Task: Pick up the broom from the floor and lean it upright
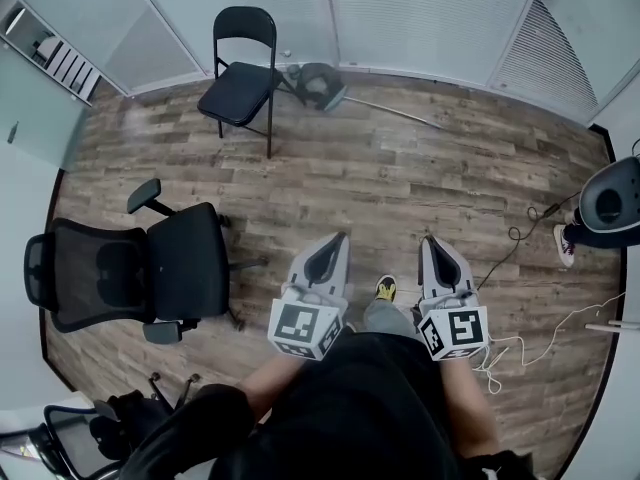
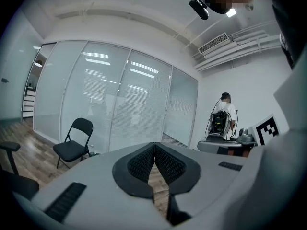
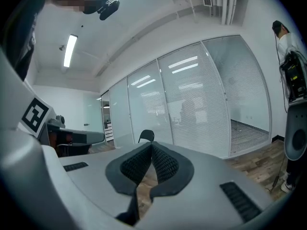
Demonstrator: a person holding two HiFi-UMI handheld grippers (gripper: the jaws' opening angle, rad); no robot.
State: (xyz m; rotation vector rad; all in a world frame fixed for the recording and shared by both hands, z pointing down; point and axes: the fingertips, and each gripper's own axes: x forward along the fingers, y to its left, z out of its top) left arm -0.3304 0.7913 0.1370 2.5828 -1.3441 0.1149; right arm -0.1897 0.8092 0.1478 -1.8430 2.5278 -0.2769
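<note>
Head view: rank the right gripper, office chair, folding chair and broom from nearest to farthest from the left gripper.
From the left gripper:
1. right gripper, alongside on its right.
2. office chair, off to its left.
3. broom and folding chair, next to each other far ahead by the glass wall; these two are too close to call.
</note>
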